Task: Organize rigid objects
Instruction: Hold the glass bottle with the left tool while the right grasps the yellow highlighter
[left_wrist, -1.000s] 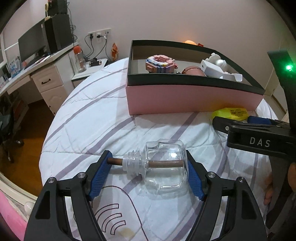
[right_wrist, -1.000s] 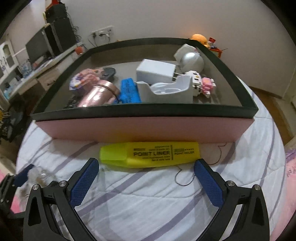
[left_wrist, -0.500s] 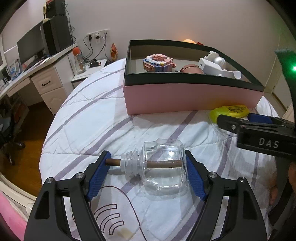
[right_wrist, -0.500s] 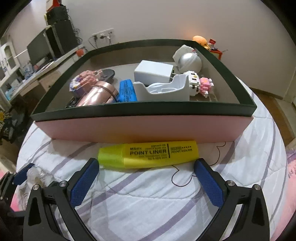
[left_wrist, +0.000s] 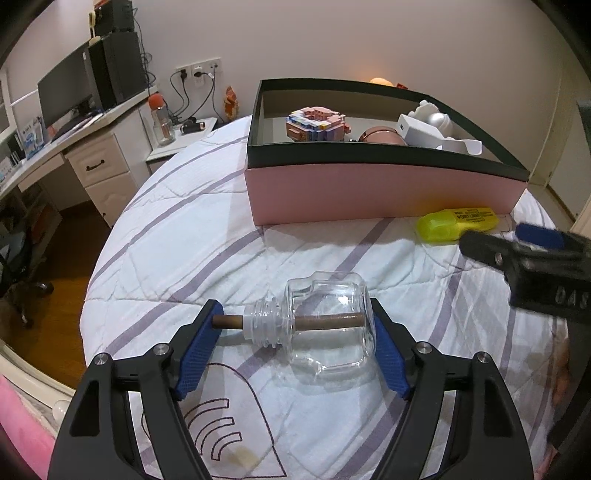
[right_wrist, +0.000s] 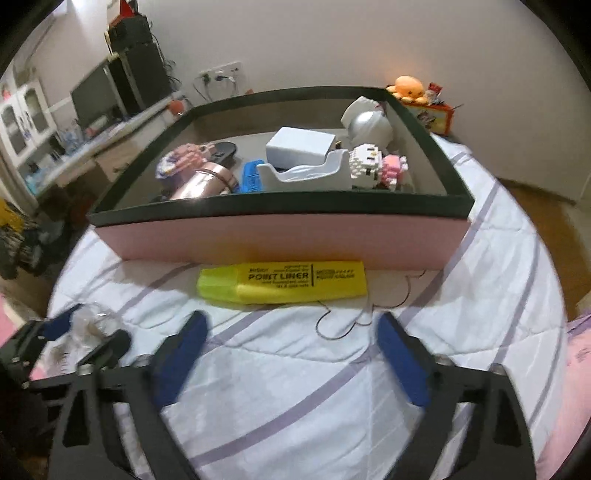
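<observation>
Gripping one glass bottle (left_wrist: 327, 325): left tool (left_wrist: 295, 339) | right tool (right_wrist: 291, 354) just reopened, empty | one yellow highlighter (right_wrist: 282, 282)

A pink box (right_wrist: 280, 240) with a tall front wall stands across the far side of the quilt (right_wrist: 295, 376), blocking a level reach; inside it is crowded. A yellow highlighter (right_wrist: 282, 282) lies against that wall. Bare quilt lies between highlighter and glass bottle (left_wrist: 325, 325).
</observation>
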